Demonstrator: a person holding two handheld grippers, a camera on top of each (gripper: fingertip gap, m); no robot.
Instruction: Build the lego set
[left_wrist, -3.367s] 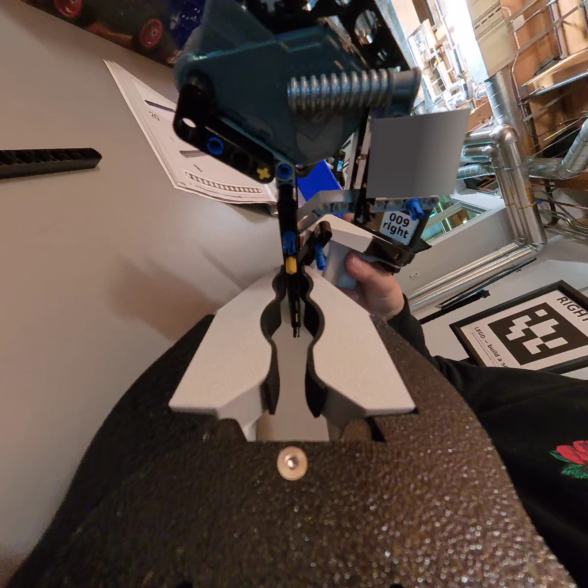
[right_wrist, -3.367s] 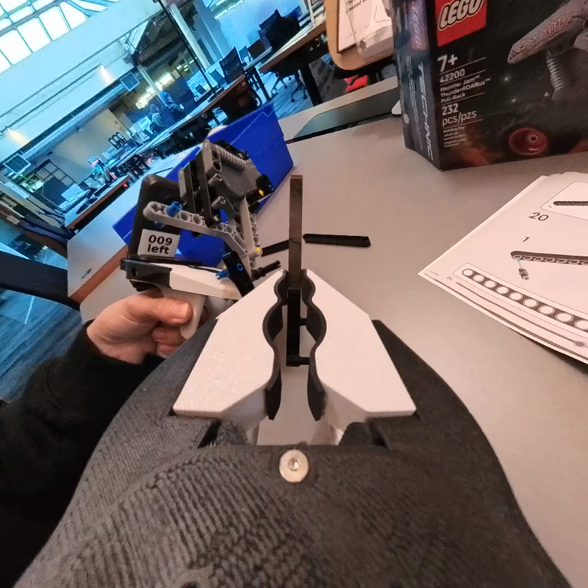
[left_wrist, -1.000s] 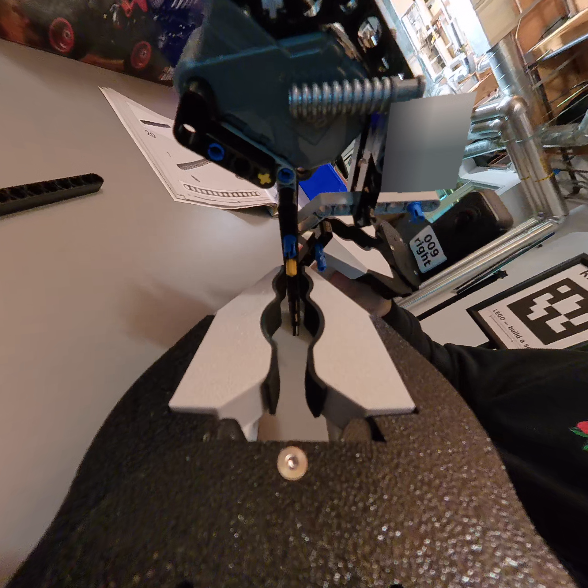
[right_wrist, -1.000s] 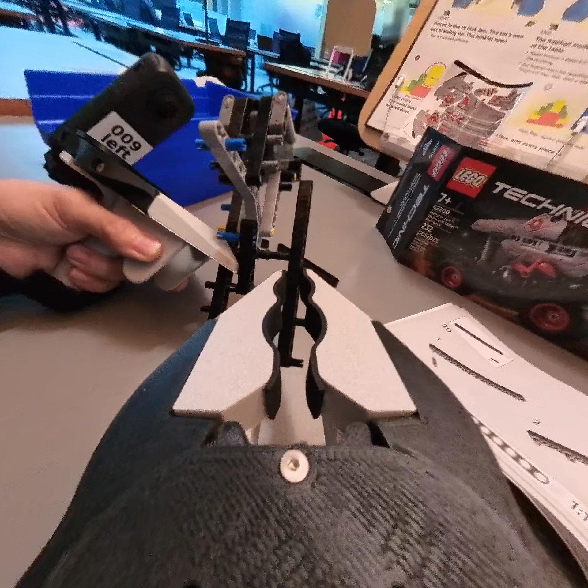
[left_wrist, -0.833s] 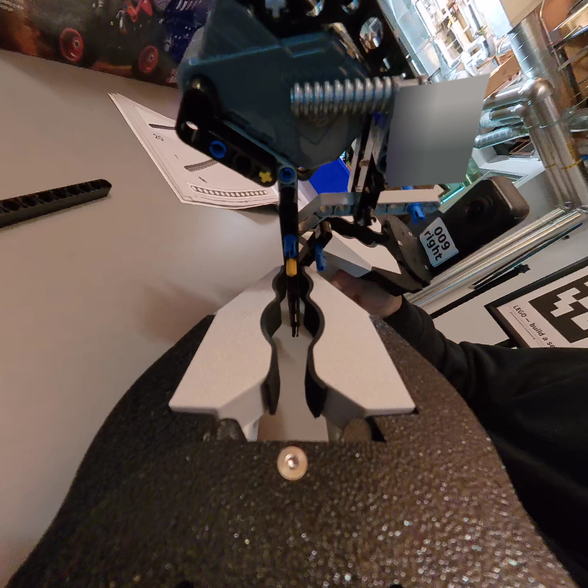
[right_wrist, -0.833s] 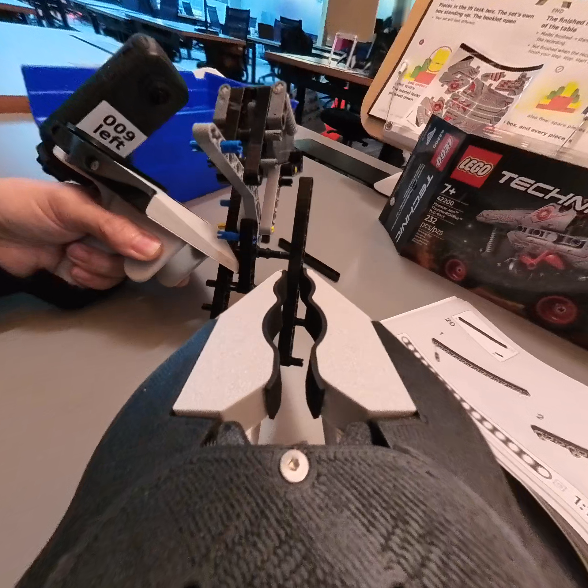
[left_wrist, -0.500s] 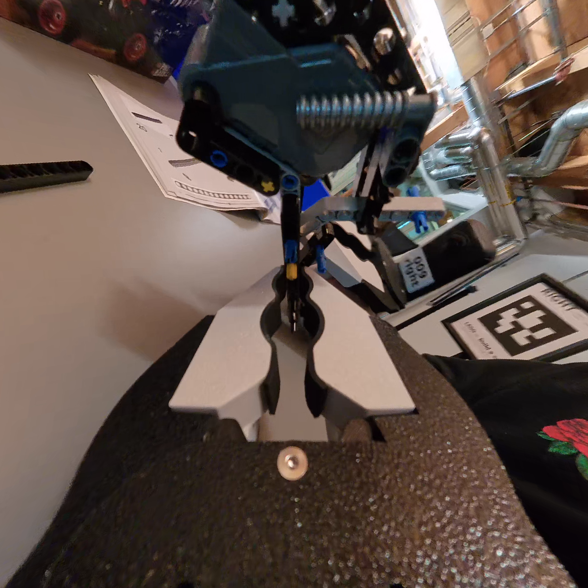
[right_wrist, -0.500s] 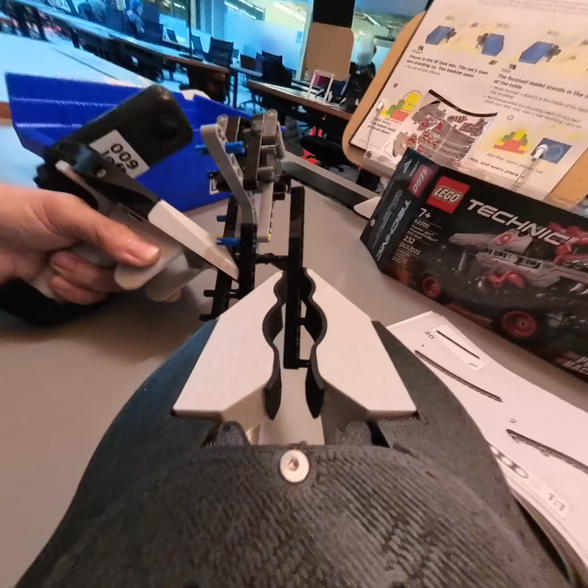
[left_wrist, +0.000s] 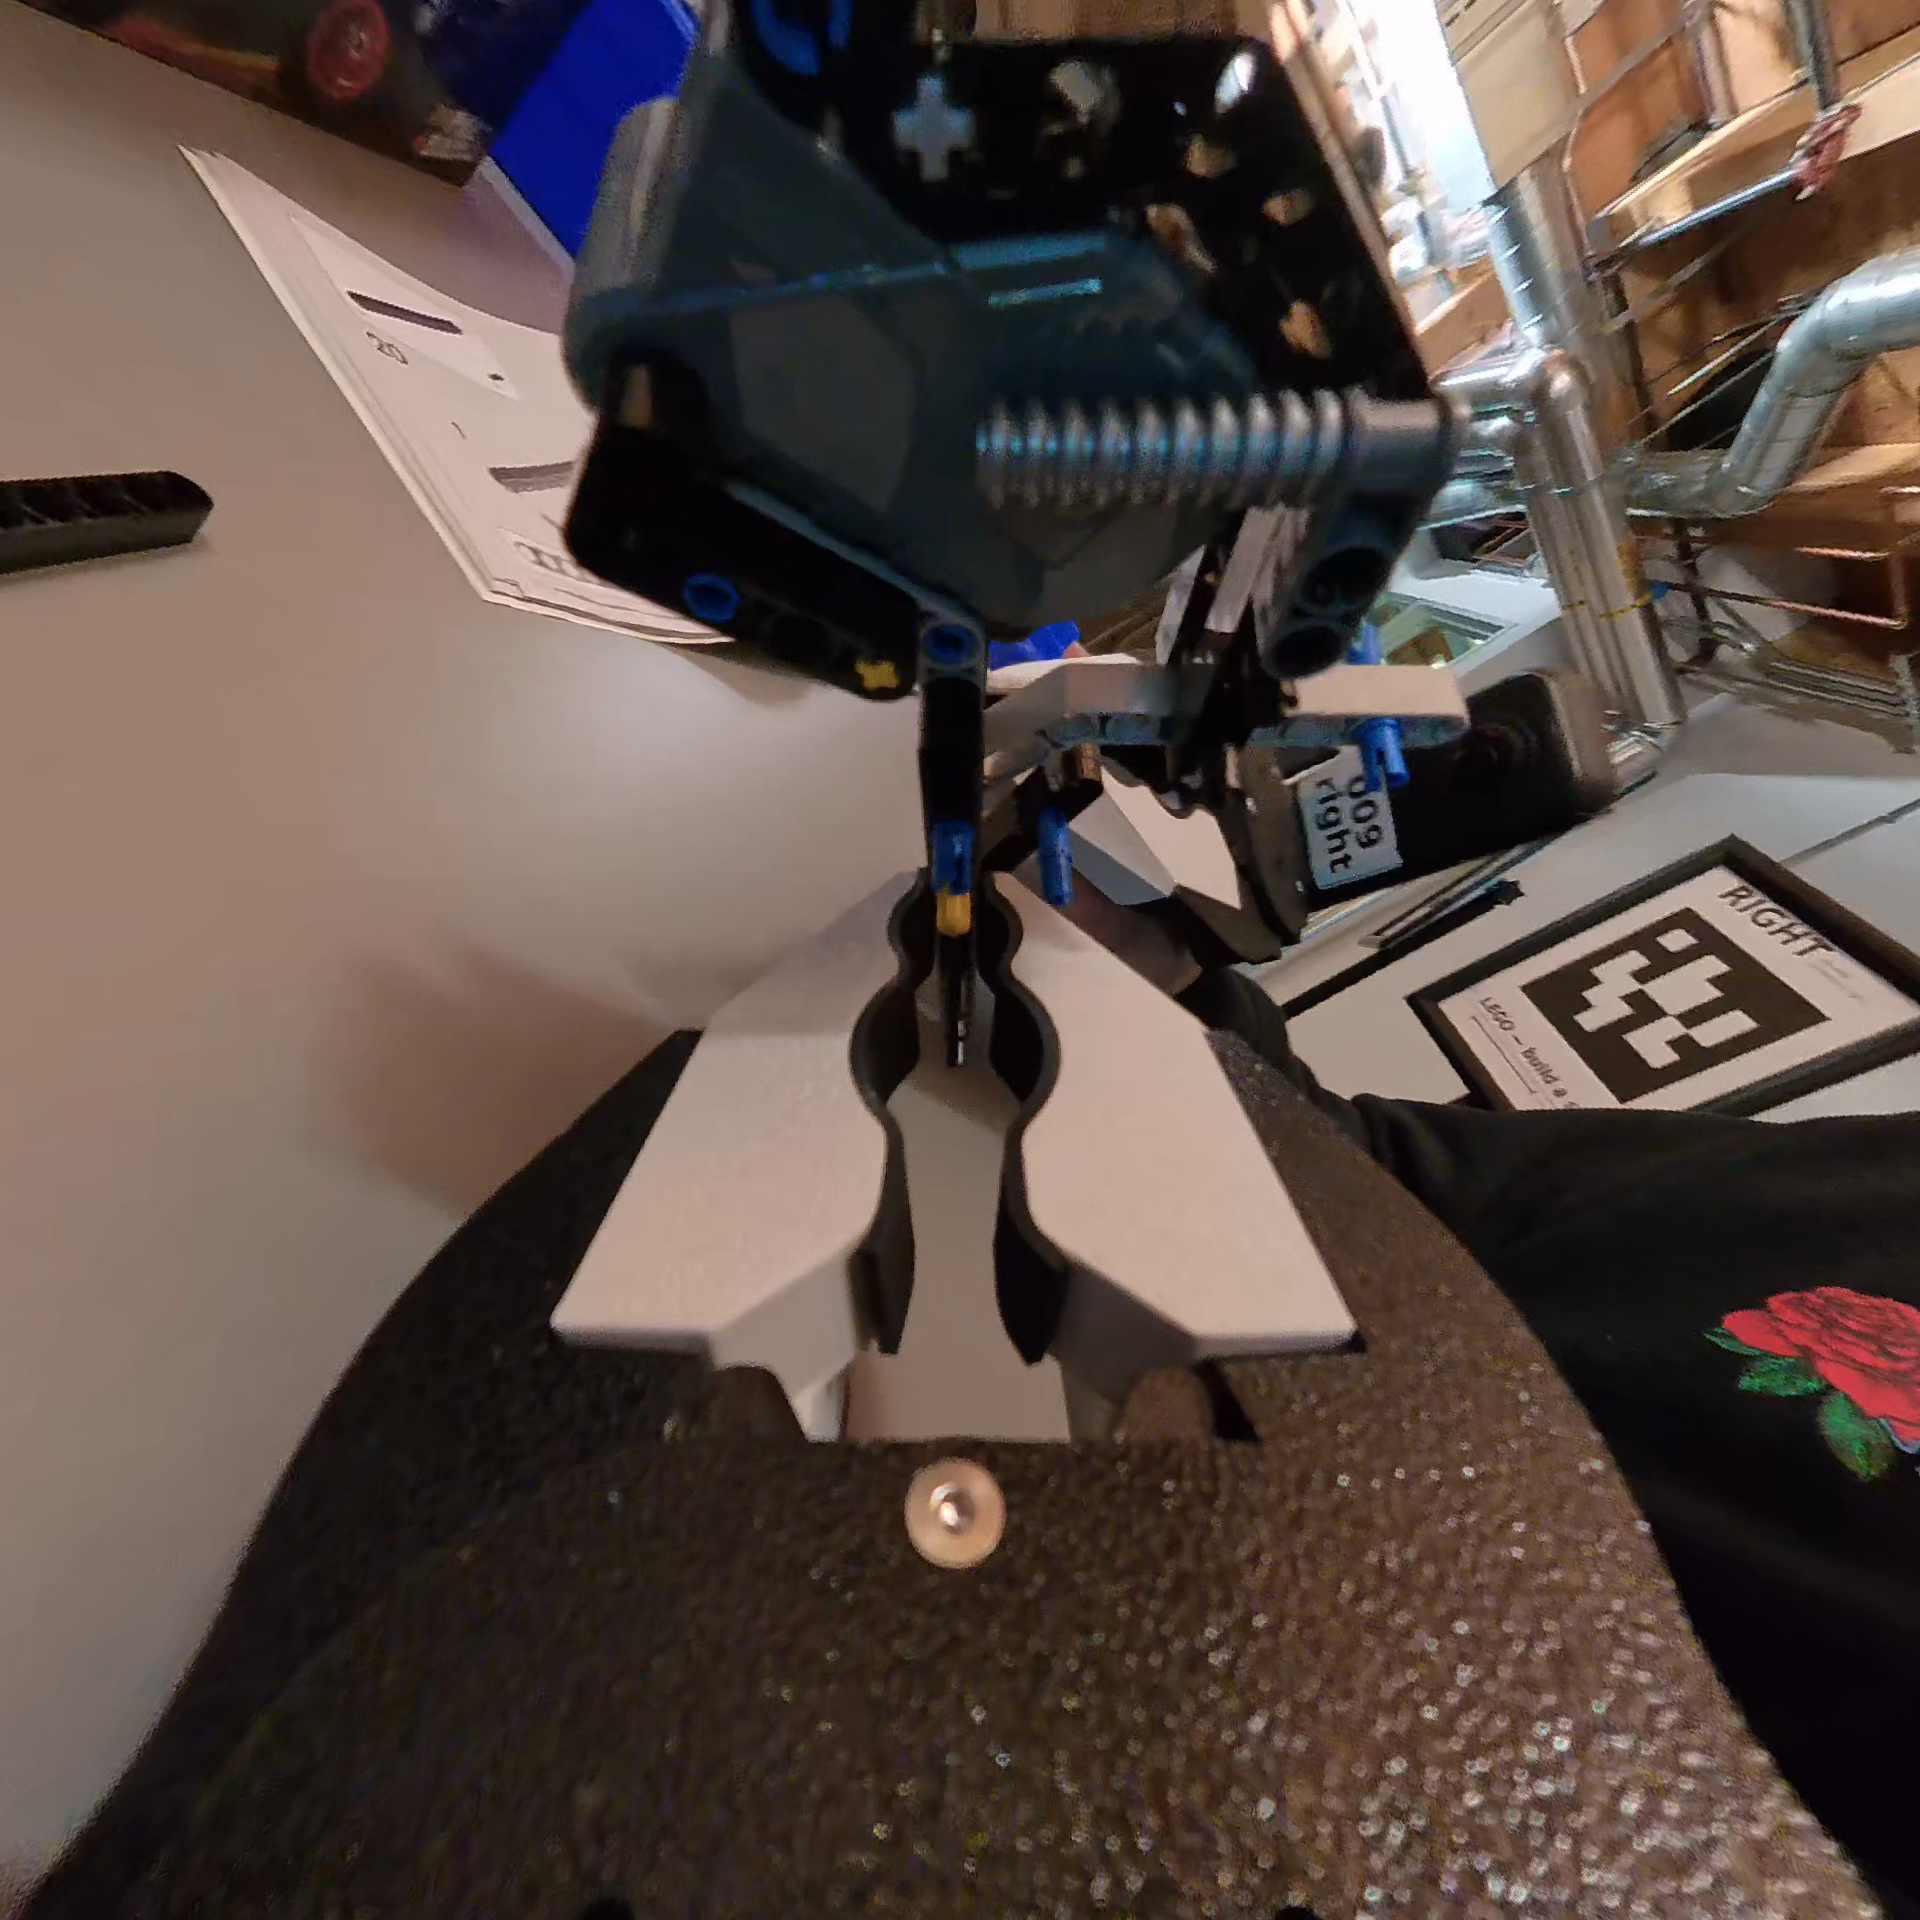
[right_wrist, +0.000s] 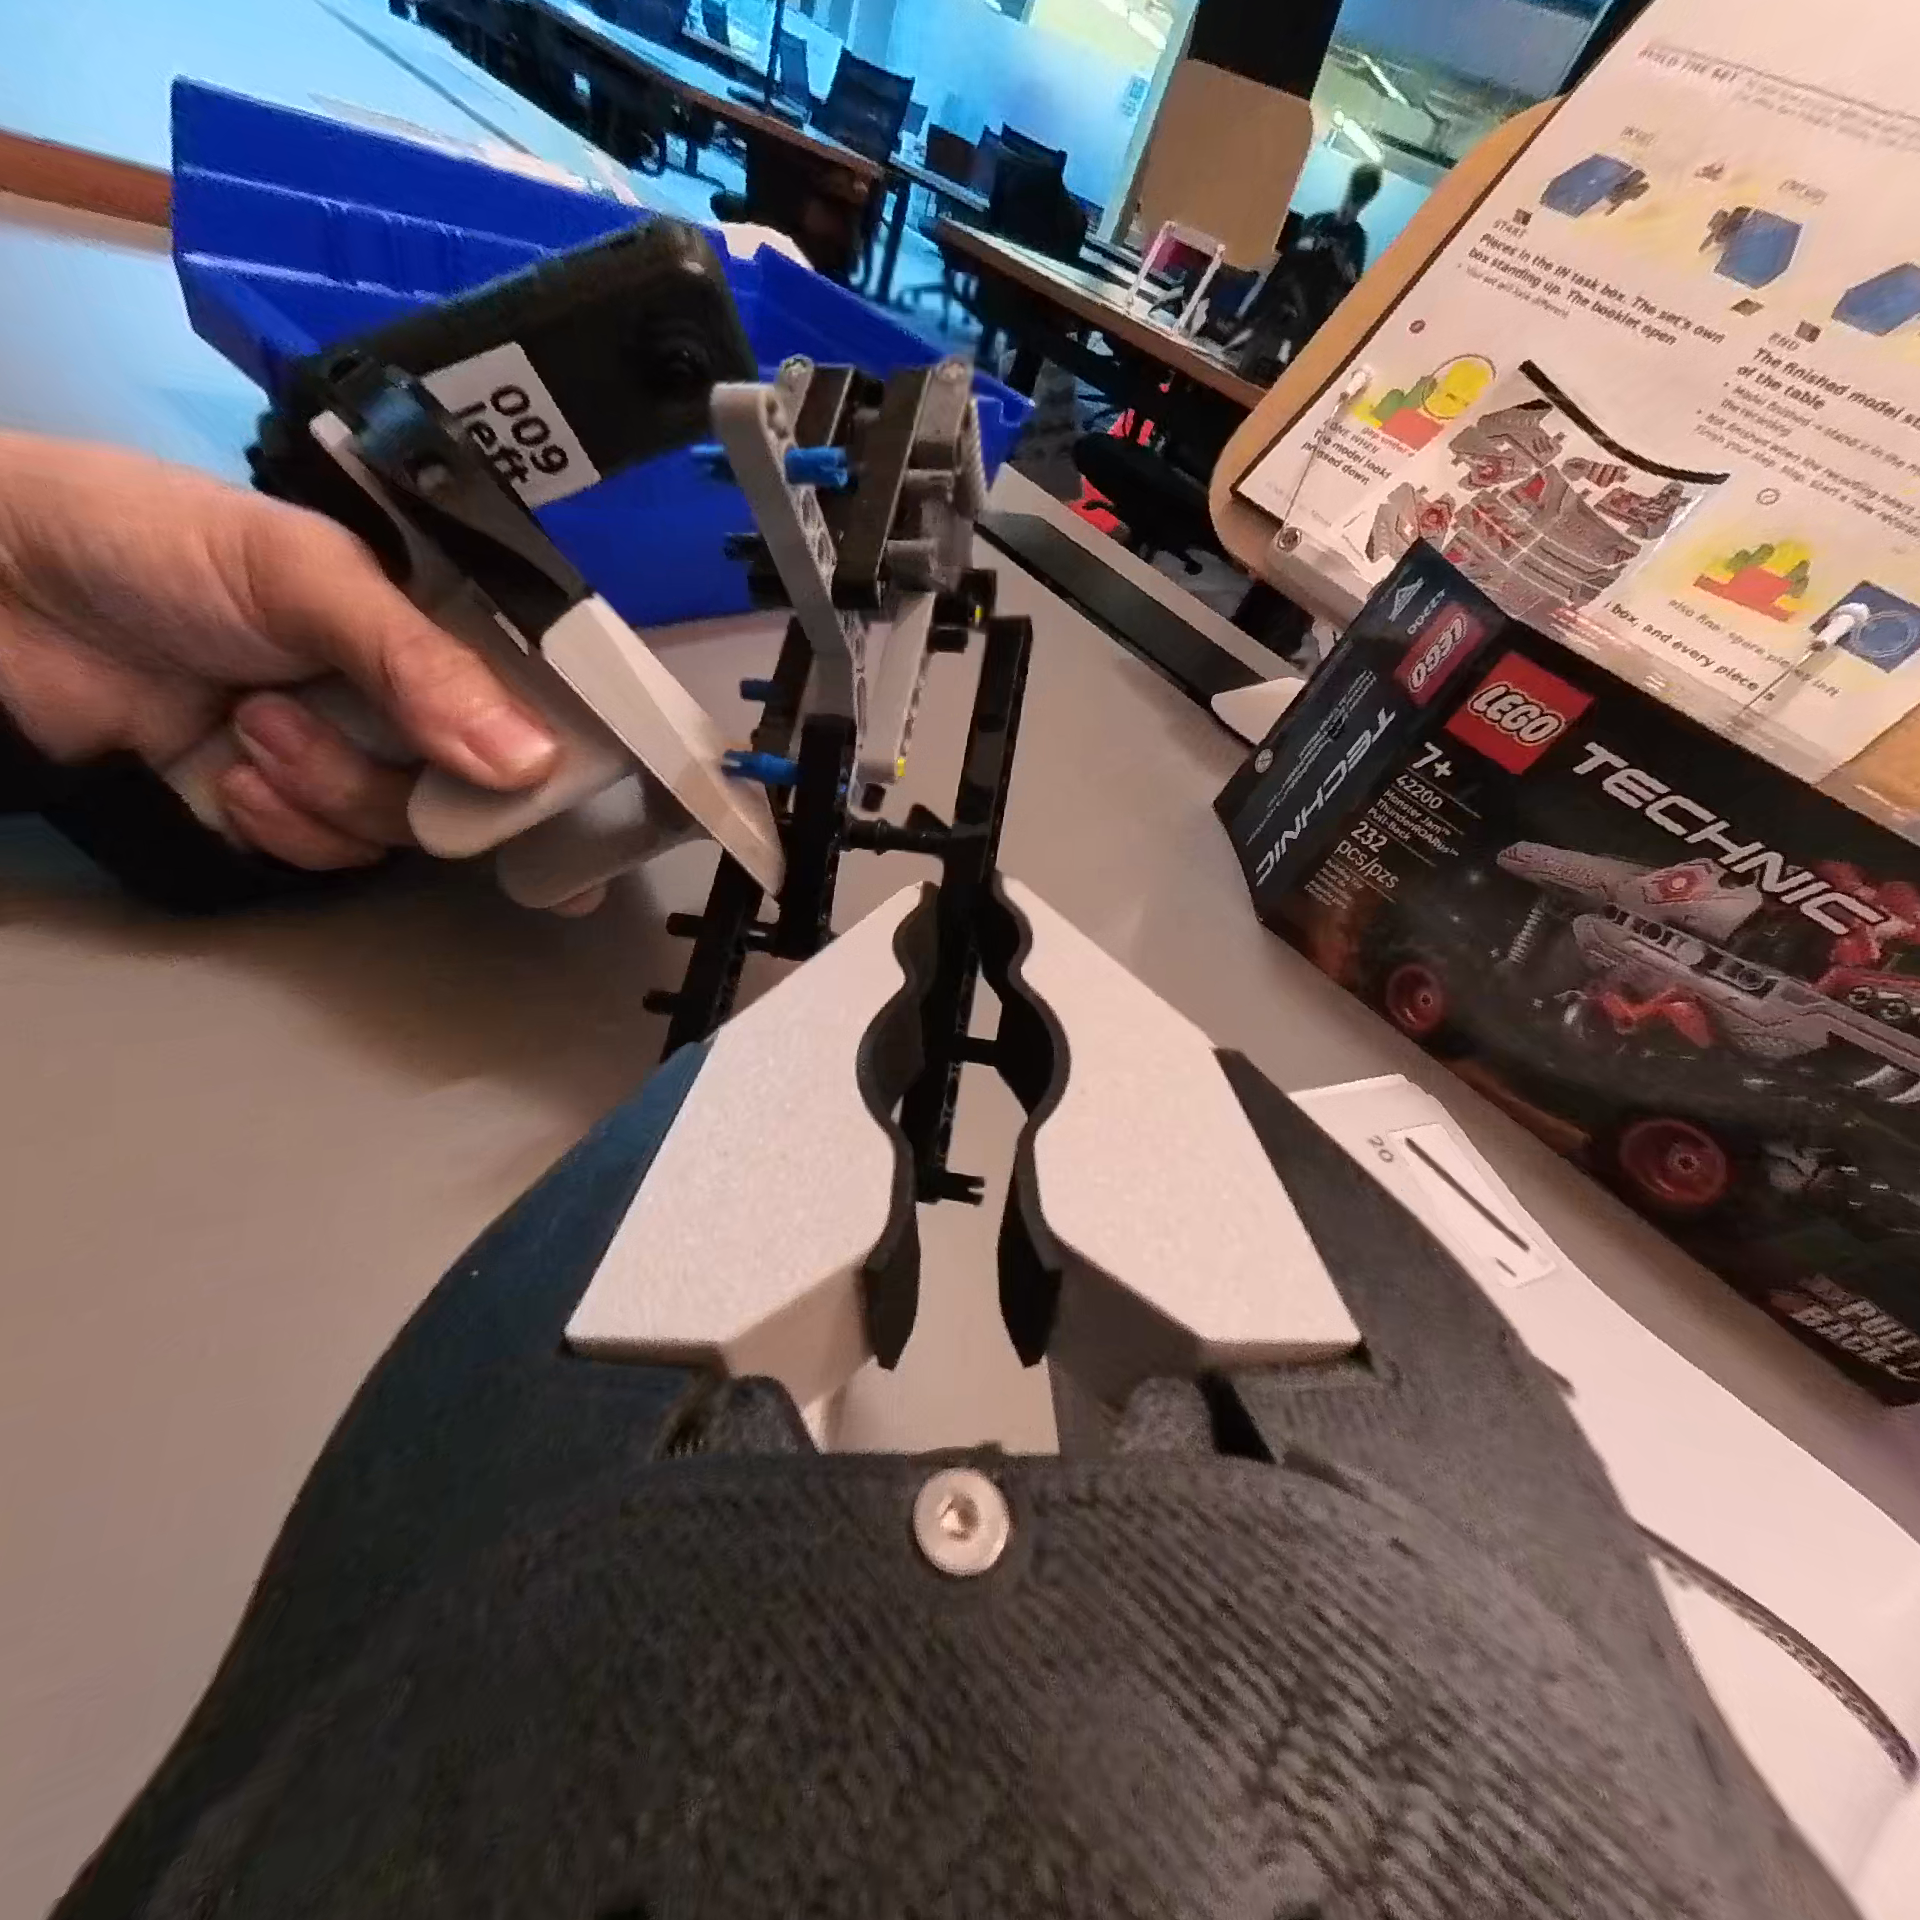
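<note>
My left gripper (left_wrist: 956, 920) is shut on a thin black beam at the bottom of the part-built Lego chassis (left_wrist: 935, 395), a dark block with a metal spring, black frame and grey beams. My right gripper (right_wrist: 961, 909) is shut on a long black beam (right_wrist: 992, 748), held upright beside the chassis (right_wrist: 862, 540). A short black pin (right_wrist: 894, 831) bridges the held beam and the chassis' black upright. The left gripper (right_wrist: 675, 769), in a hand, shows in the right wrist view. The right gripper (left_wrist: 1143, 852) shows behind the chassis in the left wrist view.
A loose black beam (left_wrist: 94, 520) lies on the grey table at the left. The open instruction booklet (right_wrist: 1558, 1403) lies at the right, the Lego box (right_wrist: 1610, 883) behind it. A blue bin (right_wrist: 416, 281) and a poster board (right_wrist: 1662, 312) stand farther back. A marker card (left_wrist: 1662, 1018) lies near me. Only a small space, under 4 cm, lies between the two pairs of fingers.
My right gripper has brought its long black beam from apart up against the chassis, onto the pin. Both grippers have tilted a little; both stay shut on their parts.
</note>
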